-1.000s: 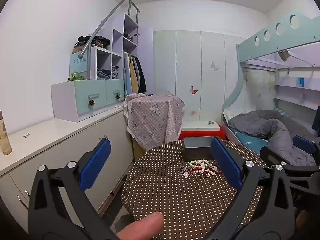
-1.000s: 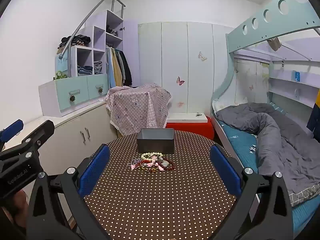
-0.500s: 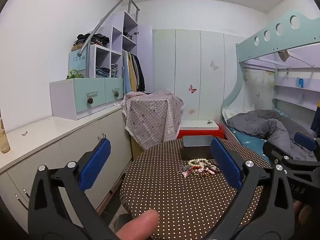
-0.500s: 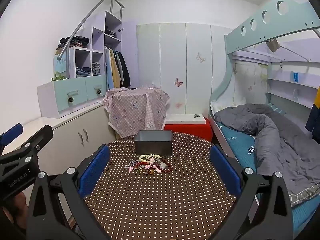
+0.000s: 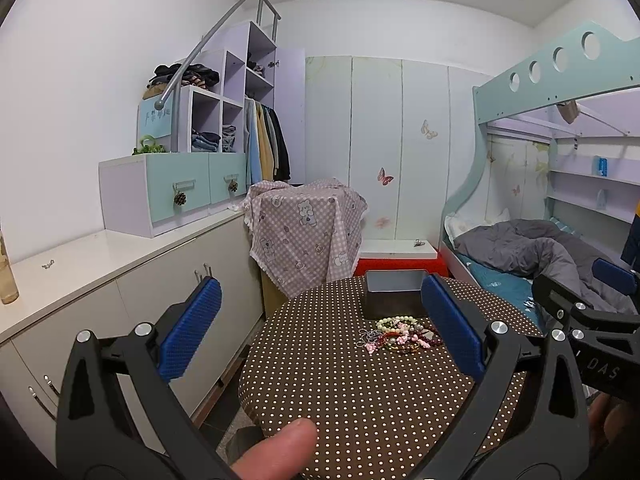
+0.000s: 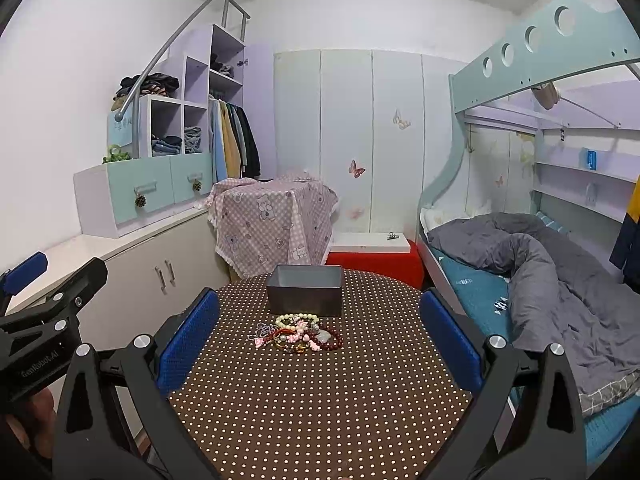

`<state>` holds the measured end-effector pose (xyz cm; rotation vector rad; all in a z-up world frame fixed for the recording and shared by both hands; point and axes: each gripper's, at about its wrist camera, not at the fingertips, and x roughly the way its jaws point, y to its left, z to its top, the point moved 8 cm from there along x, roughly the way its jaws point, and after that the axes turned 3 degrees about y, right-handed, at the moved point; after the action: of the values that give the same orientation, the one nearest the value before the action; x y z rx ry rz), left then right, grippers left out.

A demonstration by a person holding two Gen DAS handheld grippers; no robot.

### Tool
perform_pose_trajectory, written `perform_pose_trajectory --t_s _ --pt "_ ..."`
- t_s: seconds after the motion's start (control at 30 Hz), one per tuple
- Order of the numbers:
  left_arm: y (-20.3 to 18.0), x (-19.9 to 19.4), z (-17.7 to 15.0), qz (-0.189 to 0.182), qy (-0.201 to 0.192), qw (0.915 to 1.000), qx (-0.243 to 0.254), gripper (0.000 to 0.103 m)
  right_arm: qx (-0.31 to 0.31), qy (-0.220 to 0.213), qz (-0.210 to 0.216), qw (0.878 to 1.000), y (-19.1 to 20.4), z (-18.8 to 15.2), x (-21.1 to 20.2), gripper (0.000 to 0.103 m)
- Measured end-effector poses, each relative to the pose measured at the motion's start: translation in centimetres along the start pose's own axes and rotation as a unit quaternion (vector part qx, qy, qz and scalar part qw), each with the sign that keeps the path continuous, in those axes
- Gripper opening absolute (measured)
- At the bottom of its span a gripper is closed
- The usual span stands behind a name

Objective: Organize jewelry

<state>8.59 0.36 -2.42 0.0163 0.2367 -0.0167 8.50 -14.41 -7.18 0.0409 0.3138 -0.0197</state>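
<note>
A heap of bead bracelets (image 6: 300, 334) in pale green, pink and dark red lies on the round polka-dot table (image 6: 320, 400). Just behind it stands an open grey box (image 6: 305, 294). The heap (image 5: 400, 336) and box (image 5: 392, 298) also show in the left wrist view, right of centre. My left gripper (image 5: 320, 336) is open and empty, held above the table's left part, short of the heap. My right gripper (image 6: 320, 340) is open and empty, with the heap between its fingers but farther off. Each gripper shows at the edge of the other's view.
A white cabinet (image 5: 120, 280) runs along the left wall with a bottle (image 5: 6, 276) on it. A bunk bed with a grey duvet (image 6: 540, 272) stands right of the table. A cloth-covered stand (image 6: 276, 224) and a red-and-white box (image 6: 372, 256) stand behind.
Both grippers have shifted slightly, so the table and heap sit a little differently in each view. The jaws have stayed open. The jewelry and box have not moved.
</note>
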Motion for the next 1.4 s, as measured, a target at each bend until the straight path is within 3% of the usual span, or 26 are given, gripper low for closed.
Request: perform_pose_trajectory --t_s 0.2,0.53,0.83,1.03,1.4 --pt "-0.2 0.2 -0.1 -0.004 0.002 1.0000 0.003 0.098 -0.006 0.000 0.000 1.000 0.2 0.3 0.6 0.096" --pt "-1.2 3.8 0.1 -0.006 0.020 0.9998 0.006 0.098 -0.017 0.010 0.001 1.000 0.0 0.9 3.3 0.096" --pt "-1.0 10.5 -2.4 0.001 0.090 0.9959 0.008 0.098 -0.005 0.058 -0.002 0.998 -1.8 -1.0 8.6 0.096" --pt "-2.0 15.5 -5.6 -0.006 0.156 0.9874 0.023 0.098 0.011 0.126 -0.010 0.992 -4.0 -4.2 12.6 0.096" --pt "-4.9 24.7 -10.8 -0.035 0.264 0.9604 0.081 0.098 0.028 0.227 -0.020 0.973 -7.5 -8.6 17.8 0.096"
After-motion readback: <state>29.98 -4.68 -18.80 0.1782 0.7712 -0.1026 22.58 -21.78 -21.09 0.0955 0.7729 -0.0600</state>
